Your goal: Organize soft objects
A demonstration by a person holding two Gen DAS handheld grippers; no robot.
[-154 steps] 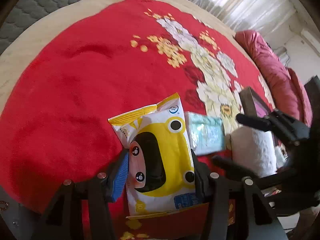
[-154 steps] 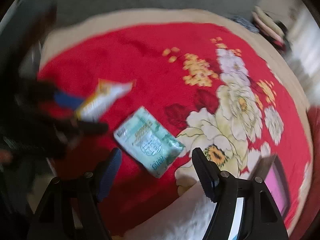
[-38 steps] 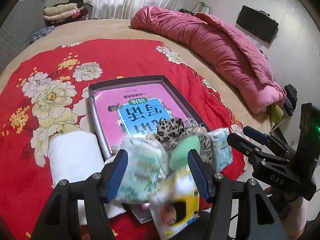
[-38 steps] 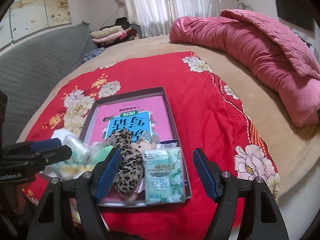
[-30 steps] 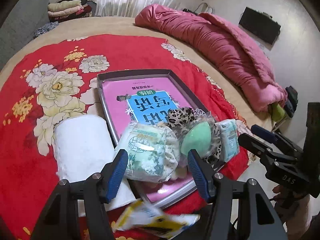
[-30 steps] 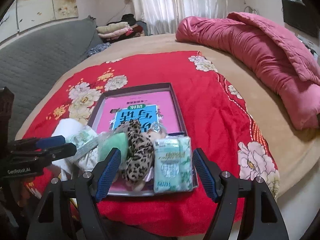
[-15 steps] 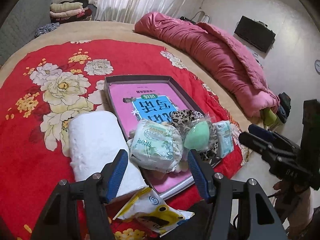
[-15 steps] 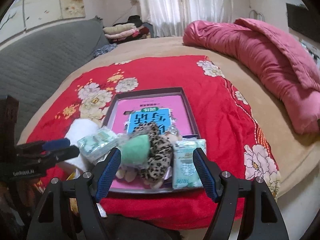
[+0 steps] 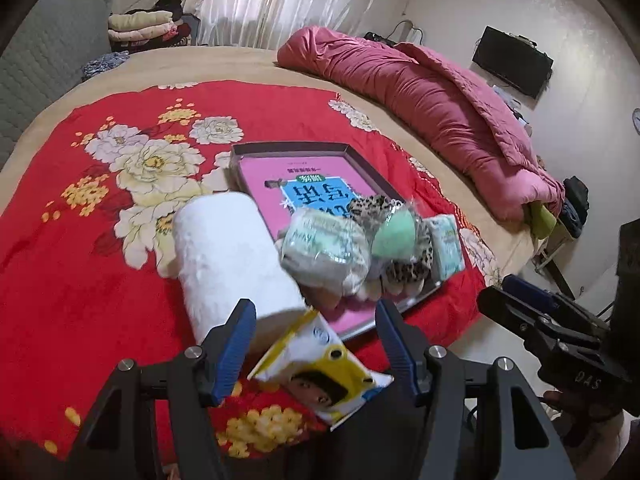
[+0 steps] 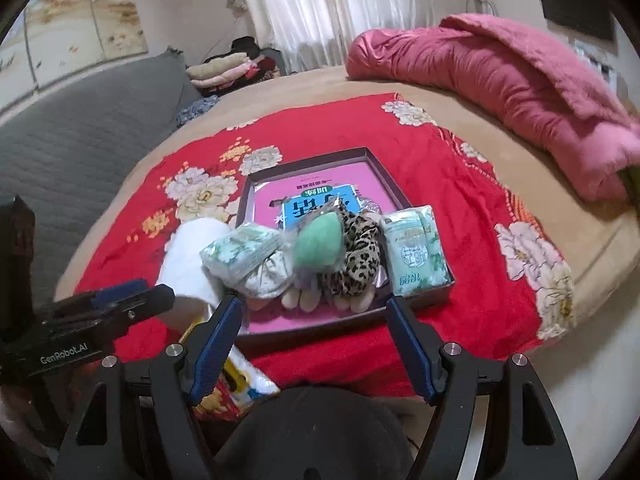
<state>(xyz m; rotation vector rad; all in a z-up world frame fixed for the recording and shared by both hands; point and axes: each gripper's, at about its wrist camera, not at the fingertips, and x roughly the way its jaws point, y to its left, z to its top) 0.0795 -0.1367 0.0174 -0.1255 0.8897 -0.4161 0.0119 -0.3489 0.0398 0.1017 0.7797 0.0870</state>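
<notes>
Both tongs, left (image 9: 316, 344) and right (image 10: 314, 344), gape wide and hold nothing. A crinkly yellow wipes packet (image 9: 320, 368) lies on the plush red blanket (image 9: 80, 272) beside a fluffy white roll (image 9: 228, 256). The shallow tray (image 10: 424, 296) holds two glossy tissue packs, a green sponge (image 10: 320, 246) and leopard fabric, partly overlapping.

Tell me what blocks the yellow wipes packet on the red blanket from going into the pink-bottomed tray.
The yellow wipes packet lies outside the tray's near edge. The tray's near part is crowded: a green floral tissue pack, a green sponge and a leopard-print cloth. The white paper roll lies beside it. Only the far part shows bare.
</notes>
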